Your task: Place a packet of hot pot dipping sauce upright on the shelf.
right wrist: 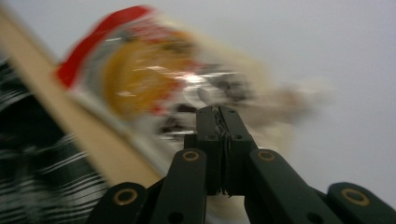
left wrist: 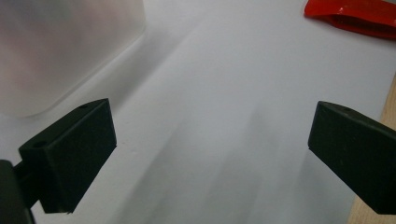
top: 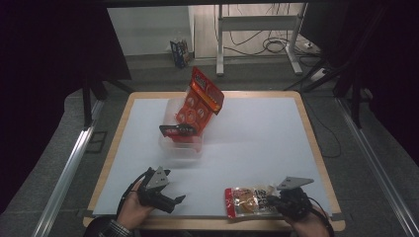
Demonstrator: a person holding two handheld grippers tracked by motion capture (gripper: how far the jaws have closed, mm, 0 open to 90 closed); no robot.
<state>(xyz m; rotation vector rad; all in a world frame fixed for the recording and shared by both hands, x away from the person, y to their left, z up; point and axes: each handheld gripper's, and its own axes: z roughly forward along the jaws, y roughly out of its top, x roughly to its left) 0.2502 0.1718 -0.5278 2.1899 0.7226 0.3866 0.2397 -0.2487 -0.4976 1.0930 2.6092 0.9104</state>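
**Snack Packet Pinched at Lower Right; Left Jaws Idle**

High view: white table sheet point(top: 257, 143) across the centre of the frame. Clear plastic bin point(top: 180, 143) just left of centre, with a red snack bag point(top: 200, 101) standing tilted in it. Left gripper point(top: 170, 200) at lower left, apart from everything. Right gripper point(top: 271, 201) at lower right, at the edge of a clear-and-red snack packet point(top: 247, 201) lying flat near the bottom edge of the sheet.

Left gripper view: jaws spread wide, nothing between — bare sheet below. Bin wall at upper left, red packet edge point(left wrist: 355, 14) at upper right.

Right gripper view: blurred. Jaws pressed together on the packet's near edge, film visibly caught between them. Wooden table rim point(right wrist: 88, 135) running diagonally at left.

Handling judgement: packet likely light, soft, crinkly, film slick; contents possibly brittle. Best held by the flat sealed margin — not across the filled middle — and lifted gently to avoid slip or crushing.
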